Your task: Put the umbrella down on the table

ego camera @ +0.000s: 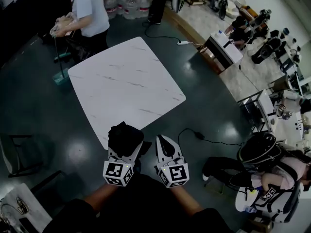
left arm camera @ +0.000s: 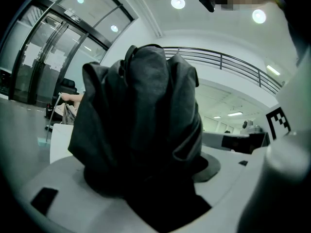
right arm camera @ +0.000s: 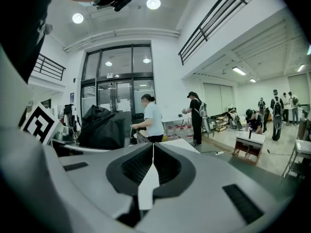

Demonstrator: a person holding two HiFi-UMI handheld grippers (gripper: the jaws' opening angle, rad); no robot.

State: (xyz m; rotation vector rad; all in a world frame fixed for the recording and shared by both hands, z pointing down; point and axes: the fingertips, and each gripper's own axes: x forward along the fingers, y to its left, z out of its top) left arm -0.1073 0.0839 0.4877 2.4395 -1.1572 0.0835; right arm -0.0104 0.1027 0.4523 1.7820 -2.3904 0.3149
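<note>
From above I count two grippers, one umbrella and one white marbled bench [ego camera: 121,81], with one person [ego camera: 90,8] standing at its far corner. The left gripper [ego camera: 127,149] carries the folded black umbrella [ego camera: 124,136] – a crumpled bundle that sits at the bench's near corner. The right gripper [ego camera: 164,142] is just beside it, apart from the cloth.

In the left gripper view the umbrella fills the space between the fingers; they stand wide and are clamped on its dark fabric.

In the right gripper view the two ribbed fingers [right arm camera: 167,166] meet along a thin seam with nothing between them – the umbrella shows off to the left, held up in the air.
</note>
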